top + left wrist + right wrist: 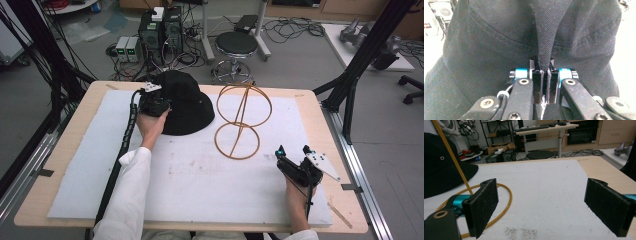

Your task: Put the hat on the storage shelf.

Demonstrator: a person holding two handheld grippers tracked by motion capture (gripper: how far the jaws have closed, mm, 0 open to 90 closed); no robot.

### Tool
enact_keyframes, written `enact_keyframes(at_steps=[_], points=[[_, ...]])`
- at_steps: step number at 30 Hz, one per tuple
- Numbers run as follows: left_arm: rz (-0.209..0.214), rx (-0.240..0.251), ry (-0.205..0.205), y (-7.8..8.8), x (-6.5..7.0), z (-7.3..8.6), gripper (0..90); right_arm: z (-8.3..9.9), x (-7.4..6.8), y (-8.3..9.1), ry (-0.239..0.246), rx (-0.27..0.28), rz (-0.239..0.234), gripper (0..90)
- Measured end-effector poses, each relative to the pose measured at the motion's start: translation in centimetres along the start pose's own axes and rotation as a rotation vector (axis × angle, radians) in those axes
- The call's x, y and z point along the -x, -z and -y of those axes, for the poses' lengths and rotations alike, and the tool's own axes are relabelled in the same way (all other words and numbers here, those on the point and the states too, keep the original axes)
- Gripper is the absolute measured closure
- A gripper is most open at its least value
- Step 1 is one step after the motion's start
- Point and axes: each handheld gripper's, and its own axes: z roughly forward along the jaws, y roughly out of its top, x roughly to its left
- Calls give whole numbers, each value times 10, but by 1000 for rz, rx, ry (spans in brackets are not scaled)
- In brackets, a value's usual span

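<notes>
the left gripper [161, 106] sits at the near-left edge of a black bucket hat [187, 102] that lies on the white foam mat [200, 180] covering the wooden table [65, 150]. in the left gripper view its two black jaws stand pressed together, and a pinched-up fold of the hat's [499, 50] dark twill cloth rises from between them; the pads clamp the fabric, with no gap to be seen. the stitched seam between crown and brim runs across the cloth just beyond the jaw tips. the person's left hand [150, 127], coming out of a white sleeve [127, 200], holds that gripper from behind, and its ribbed black cable [125, 140] trails back along the forearm.

just to the right of the hat, and between the two grippers, stands a hat stand of golden wire [242, 120]: a flat ring on the mat, a slanted rod, and a round hoop on top. hat and stand lie close, though whether the brim touches the wire i cannot tell.

the right gripper [292, 152] rests near the right front part of the mat, well apart from the hat and just right of the stand's base ring. in the right gripper view its fuzzy black pads [484, 207] stand wide apart with nothing between them but bare mat; the base ring [499, 205] lies beside the jaw on that view's left, and the hat's brim [446, 175] shows farther off on the same side.
</notes>
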Motion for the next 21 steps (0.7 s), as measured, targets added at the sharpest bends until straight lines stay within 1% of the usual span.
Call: enact_keyframes(at_steps=[3, 6, 7, 11, 13, 16, 18, 21], points=[[-13, 17, 0, 3, 0, -1, 869, 0, 0, 0, -1, 2, 3, 112], [-35, 45, -5, 9, 0, 0, 869, 0, 0, 0, -1, 0, 2, 111], [-36, 59, 0, 10, -1, 0, 869, 0, 0, 1, 0, 0, 2, 112], [-28, 82, 18, 20, -5, -2, 869, 0, -1, 0, 2, 2, 1, 112], [-25, 97, 20, 25, -6, -3, 869, 0, -1, 0, 2, 2, 2, 112], [-18, 122, 31, 33, -6, -3, 869, -1, -1, 1, 2, 14, 0, 112], [-16, 133, 31, 39, -6, -3, 869, -1, -1, 1, -2, 11, -3, 112], [-13, 160, 46, 48, -7, -4, 868, -1, -2, 1, 2, 14, -5, 111]])
